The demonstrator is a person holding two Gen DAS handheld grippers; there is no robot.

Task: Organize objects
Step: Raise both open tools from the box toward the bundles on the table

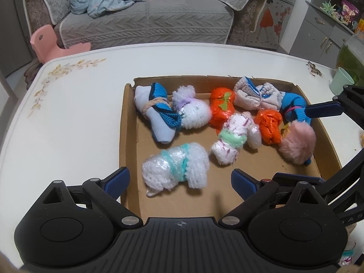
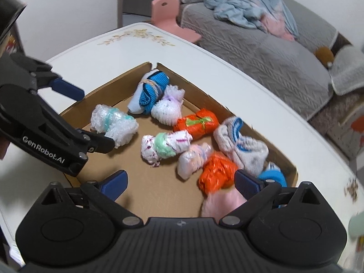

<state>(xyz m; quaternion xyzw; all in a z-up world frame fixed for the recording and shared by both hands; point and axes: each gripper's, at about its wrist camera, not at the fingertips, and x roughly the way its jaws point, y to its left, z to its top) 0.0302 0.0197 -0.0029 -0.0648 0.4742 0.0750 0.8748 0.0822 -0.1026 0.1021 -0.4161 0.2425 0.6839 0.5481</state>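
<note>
Cardboard forms the shallow tray (image 1: 127, 122) that sits on the white table (image 1: 68, 113) and holds every bundle. Nearest the left gripper (image 1: 179, 182) lies a bubble-wrap roll (image 1: 175, 167) tied with a teal band, white and knobbly. The left gripper's jaws stand wide apart, released, gripping nothing; the roll lies just ahead of them, untouched. The right gripper (image 2: 180, 183) is likewise spread wide and empty, hovering over the tray beside an orange plastic bundle (image 2: 216, 173) and a pink fluffy pompom (image 2: 220, 202), which lies below its right finger; contact cannot be told. Further in lie a blue-and-white sock roll (image 1: 154, 113), a second orange bundle (image 1: 221, 107) with a green tie, and a grey knitted roll (image 1: 254, 95). A grey sofa (image 1: 145, 20) stands beyond the table.
</note>
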